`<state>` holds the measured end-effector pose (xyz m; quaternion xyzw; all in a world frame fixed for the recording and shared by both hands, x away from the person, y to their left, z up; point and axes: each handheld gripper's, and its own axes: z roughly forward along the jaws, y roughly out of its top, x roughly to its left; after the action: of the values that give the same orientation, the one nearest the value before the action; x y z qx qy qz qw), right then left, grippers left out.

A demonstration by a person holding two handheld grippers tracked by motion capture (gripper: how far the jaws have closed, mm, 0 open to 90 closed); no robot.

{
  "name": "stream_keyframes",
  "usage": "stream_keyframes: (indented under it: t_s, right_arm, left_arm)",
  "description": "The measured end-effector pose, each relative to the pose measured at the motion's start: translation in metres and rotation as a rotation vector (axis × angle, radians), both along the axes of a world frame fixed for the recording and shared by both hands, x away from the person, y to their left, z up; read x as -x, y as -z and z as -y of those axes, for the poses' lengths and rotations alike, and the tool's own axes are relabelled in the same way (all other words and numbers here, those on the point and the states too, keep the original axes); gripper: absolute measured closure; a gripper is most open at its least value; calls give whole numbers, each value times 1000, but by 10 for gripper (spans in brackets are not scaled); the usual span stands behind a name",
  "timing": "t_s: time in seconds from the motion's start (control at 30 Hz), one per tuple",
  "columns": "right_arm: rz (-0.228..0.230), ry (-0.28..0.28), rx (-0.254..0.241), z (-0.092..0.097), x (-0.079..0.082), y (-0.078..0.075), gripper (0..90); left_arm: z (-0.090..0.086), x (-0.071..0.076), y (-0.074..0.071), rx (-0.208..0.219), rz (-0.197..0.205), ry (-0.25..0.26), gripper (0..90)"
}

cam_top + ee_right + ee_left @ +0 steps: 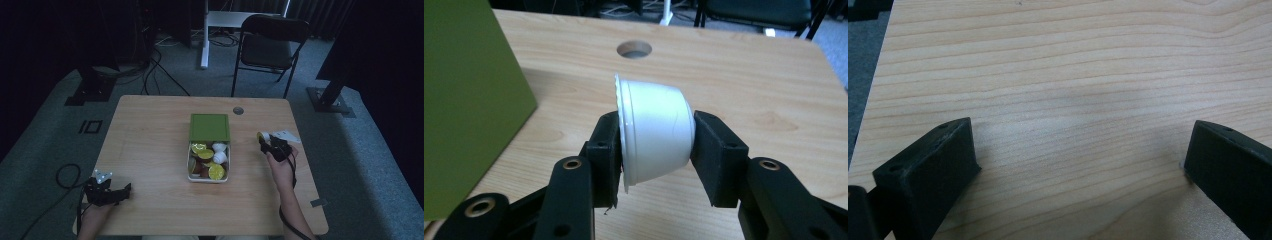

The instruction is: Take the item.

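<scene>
A white box (208,174) with several green-lidded and white capsules stands mid-table, its green lid (210,127) lying behind it; that lid (469,100) fills the left of the right gripper view. My right gripper (656,145) is shut on a small white capsule cup (654,135), held on its side above the wood, right of the box (264,138). My left gripper (120,192) rests near the table's front left corner, open, with bare wood between its fingers (933,170).
A round cable hole (238,110) sits near the table's far edge. A black folding chair (270,47) and a white desk leg (205,35) stand beyond the table. Cables lie on the grey carpet at the left (65,175).
</scene>
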<state>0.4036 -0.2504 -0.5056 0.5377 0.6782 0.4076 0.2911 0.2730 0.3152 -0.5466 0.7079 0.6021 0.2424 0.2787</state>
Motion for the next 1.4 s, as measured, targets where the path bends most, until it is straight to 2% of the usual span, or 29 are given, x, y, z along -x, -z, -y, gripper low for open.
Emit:
stream_keyframes:
  t_s: [0.13, 0.6, 0.83, 0.9, 1.2, 1.3, 1.37, 1.4]
  right_arm:
    - [-30, 21, -24, 4, -5, 9, 562]
    - [-127, 35, -41, 4, -20, 40, 561]
    - [-147, 10, -57, 6, -23, 40, 535]
    - [-140, 10, -40, 7, -23, 39, 499]
    - [-125, 2, -46, 16, -17, 37, 382]
    - [-102, 19, -44, 24, -11, 36, 308]
    - [-99, 22, -33, 26, -9, 35, 300]
    - [-91, 26, -25, 30, -3, 34, 278]
  left_arm:
    - [0, 0, 0, 0, -1, 0, 5]
    - [0, 0, 0, 0, 0, 0, 5]
    - [0, 0, 0, 0, 0, 0, 5]
    - [0, 0, 0, 0, 0, 0, 5]
    - [0, 0, 0, 0, 0, 0, 5]
    - [0, 0, 0, 0, 0, 0, 5]
    - [0, 0, 0, 0, 0, 0, 5]
    - [0, 0, 0, 0, 0, 0, 5]
